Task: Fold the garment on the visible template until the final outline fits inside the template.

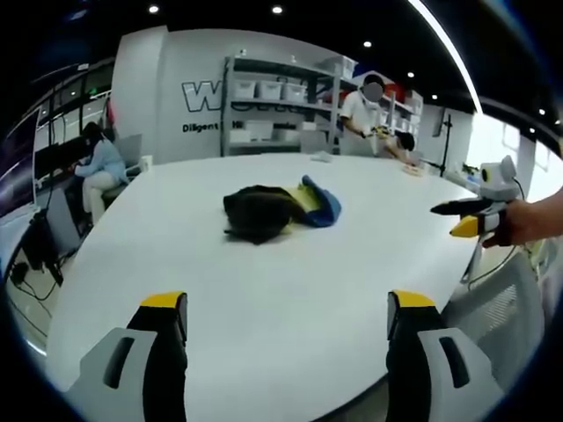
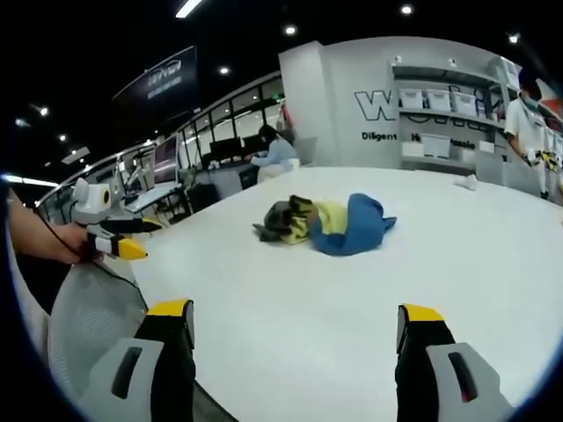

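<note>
One crumpled garment (image 1: 280, 211) lies on the white table (image 1: 264, 299); left tongs (image 1: 288, 321) and right tongs (image 2: 297, 327) both spread, empty.

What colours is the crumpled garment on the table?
Blue, yellow and dark grey-black garment; clearest in the right gripper view.

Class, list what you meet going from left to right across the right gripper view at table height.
Other gripper → dark part of the garment → yellow part → blue part → small white object on the table.
</note>
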